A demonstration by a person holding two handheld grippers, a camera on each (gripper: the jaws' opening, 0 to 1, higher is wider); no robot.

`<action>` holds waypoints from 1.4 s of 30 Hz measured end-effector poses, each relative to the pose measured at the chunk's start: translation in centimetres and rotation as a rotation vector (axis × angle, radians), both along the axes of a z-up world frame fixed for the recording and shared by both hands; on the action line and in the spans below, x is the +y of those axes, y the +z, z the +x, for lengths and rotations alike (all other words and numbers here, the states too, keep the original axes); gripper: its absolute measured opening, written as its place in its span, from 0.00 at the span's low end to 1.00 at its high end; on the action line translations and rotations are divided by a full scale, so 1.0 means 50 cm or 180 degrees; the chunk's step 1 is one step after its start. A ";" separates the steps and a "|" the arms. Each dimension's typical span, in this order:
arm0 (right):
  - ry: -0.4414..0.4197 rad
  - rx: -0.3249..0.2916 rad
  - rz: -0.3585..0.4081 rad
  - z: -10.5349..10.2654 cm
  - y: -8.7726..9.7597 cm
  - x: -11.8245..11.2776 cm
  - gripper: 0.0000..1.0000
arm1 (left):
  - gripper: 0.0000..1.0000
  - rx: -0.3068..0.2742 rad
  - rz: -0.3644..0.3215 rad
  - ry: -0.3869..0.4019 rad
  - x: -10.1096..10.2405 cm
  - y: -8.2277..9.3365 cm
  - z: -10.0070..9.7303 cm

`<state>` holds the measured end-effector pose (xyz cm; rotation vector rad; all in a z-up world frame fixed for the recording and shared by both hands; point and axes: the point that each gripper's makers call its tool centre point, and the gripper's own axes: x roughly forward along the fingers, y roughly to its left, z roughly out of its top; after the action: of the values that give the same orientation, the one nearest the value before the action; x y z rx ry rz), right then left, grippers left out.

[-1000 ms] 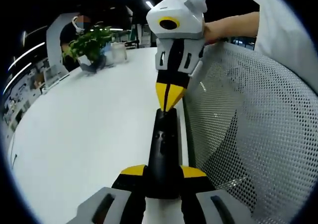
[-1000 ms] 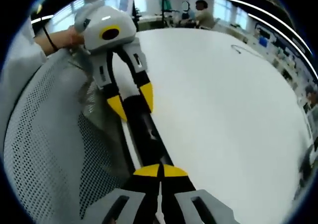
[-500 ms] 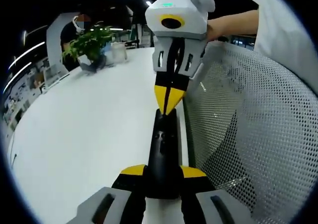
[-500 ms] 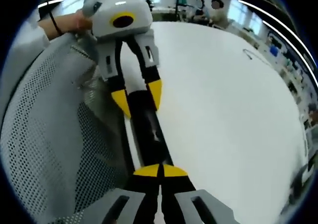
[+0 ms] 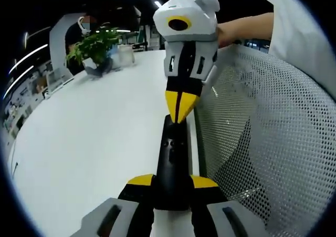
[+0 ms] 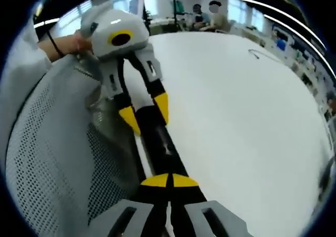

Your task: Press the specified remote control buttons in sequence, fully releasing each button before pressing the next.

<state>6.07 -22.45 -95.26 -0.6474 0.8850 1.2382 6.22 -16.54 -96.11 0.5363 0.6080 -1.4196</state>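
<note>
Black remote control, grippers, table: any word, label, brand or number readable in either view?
None can be read.
Slim black remote control: buttons show, their markings too small to read.
Right gripper and left gripper: no lettering visible.
White table: no lettering visible.

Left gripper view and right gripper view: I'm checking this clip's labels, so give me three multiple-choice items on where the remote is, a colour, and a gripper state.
1. Where is the remote?
A. flat on the table, untouched
B. clamped in the left hand-held gripper
C. inside the mesh chair back

2. What colour are the gripper tips?
A. yellow
B. red
C. green

3. How does the right hand-held gripper stand?
A. wide open
B. gripping the plant
C. shut, tips together at the remote's far end

Answers: 1 B, its jaws flank the black remote. 2 A, yellow tips show in both views. 3 C, the tips meet in a point over the remote, by the mesh chair back.
</note>
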 end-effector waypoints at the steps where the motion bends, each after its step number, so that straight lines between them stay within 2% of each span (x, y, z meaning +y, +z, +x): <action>1: 0.0014 -0.0004 -0.0024 0.001 0.000 -0.001 0.00 | 0.24 0.0001 0.0000 0.0002 0.000 0.000 0.000; 5: 0.0235 -0.0048 -0.0101 0.002 -0.001 0.001 0.00 | 0.24 0.0003 -0.0003 0.0003 0.000 0.000 0.000; 7: 0.0261 -0.0048 -0.0127 0.003 -0.002 0.002 0.00 | 0.24 0.0004 -0.0003 0.0002 0.000 0.000 0.000; 14: 0.0662 -0.0227 -0.0508 0.009 -0.007 0.004 0.00 | 0.24 0.0012 0.0009 -0.0011 0.000 -0.001 0.001; 17: 0.0622 -0.0199 -0.0513 0.013 -0.007 0.005 0.00 | 0.24 0.0013 0.0007 -0.0009 0.000 -0.001 0.001; 20: 0.0402 -0.0021 -0.0321 0.012 -0.003 0.004 0.00 | 0.24 0.0011 0.0002 0.0000 0.000 -0.001 0.001; 23: 0.0446 -0.0054 -0.0264 0.017 -0.002 -0.001 0.00 | 0.24 0.0026 -0.0004 0.0013 0.000 -0.001 0.001; 26: 0.0489 -0.0010 -0.0278 0.011 -0.004 0.002 0.07 | 0.24 0.0037 -0.0014 0.0017 0.000 -0.001 0.001; 34: 0.0559 -0.0024 -0.0299 0.008 -0.005 0.007 0.06 | 0.24 0.0024 -0.0010 0.0008 0.000 -0.001 0.001; 37: 0.0933 -0.0137 -0.0453 0.006 -0.007 0.009 0.06 | 0.24 0.0016 -0.0007 0.0001 0.000 -0.001 0.001; 42: 0.1289 -0.0219 -0.0755 0.003 -0.011 0.011 0.06 | 0.24 0.0019 -0.0010 0.0004 0.000 -0.001 0.001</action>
<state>6.23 -21.91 -95.79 -1.0930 0.8762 1.4705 6.28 -16.53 -96.16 0.5291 0.6107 -1.4212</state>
